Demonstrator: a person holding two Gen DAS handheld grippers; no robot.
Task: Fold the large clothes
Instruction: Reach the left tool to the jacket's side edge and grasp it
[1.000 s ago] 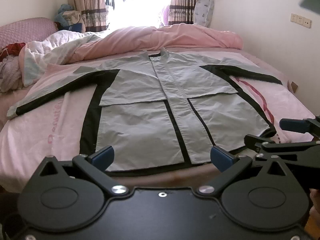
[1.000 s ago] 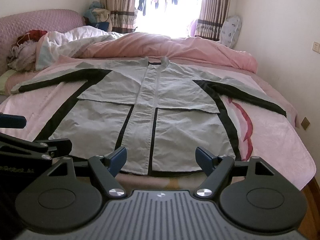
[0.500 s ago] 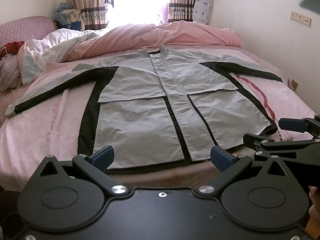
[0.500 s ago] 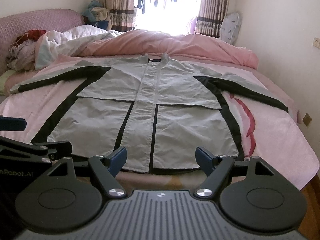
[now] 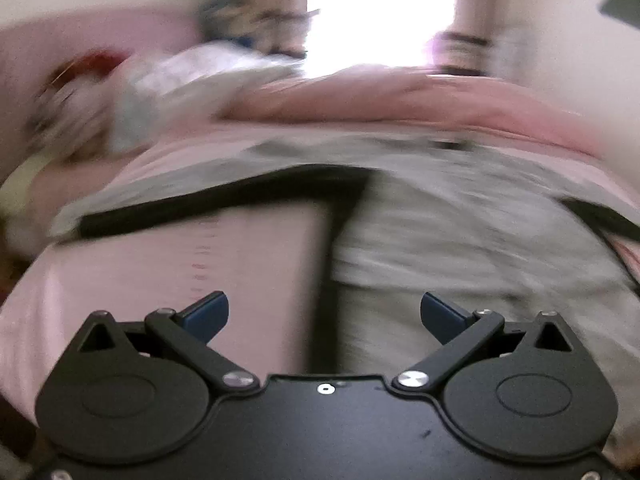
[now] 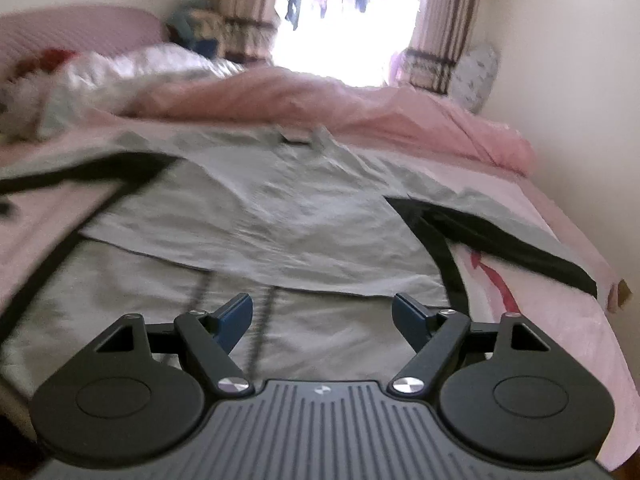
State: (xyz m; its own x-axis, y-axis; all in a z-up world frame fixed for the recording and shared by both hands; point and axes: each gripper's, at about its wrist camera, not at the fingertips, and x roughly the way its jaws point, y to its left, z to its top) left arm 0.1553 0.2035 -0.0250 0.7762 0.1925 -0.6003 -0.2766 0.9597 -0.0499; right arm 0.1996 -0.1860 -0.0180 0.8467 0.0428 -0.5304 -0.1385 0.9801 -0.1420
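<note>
One large grey jacket [image 6: 304, 208] with black trim lies spread flat, front side up, on the pink sheet of the bed [image 6: 560, 280]. Its long axis runs from the hem at the near edge of the bed to the collar [image 6: 316, 138] at the far end, so the collar points toward the bright window [image 6: 340, 12]. Two sleeves reach out sideways from the jacket body: one sleeve [image 6: 520, 248] stretches toward the wall on the right, the other sleeve [image 5: 192, 208] toward the left side of the bed. Beyond the collar lies a rumpled pink duvet [image 6: 320, 100], and left of that a white quilt [image 6: 132, 72].

Two hand-held grippers are in play, one in each wrist view. The left hand-held gripper [image 5: 324, 314] hovers over the jacket's left black side band, looking along the bed, its blue-padded fingers [image 5: 208, 314] spread wide with nothing between them; this view is badly motion-blurred. The right hand-held gripper [image 6: 322, 316] is poised low over the lower front panel of the jacket, right of the centre placket, aimed toward the collar, its fingers [image 6: 410, 318] likewise spread apart and holding nothing. Whether either touches the cloth cannot be told.
</note>
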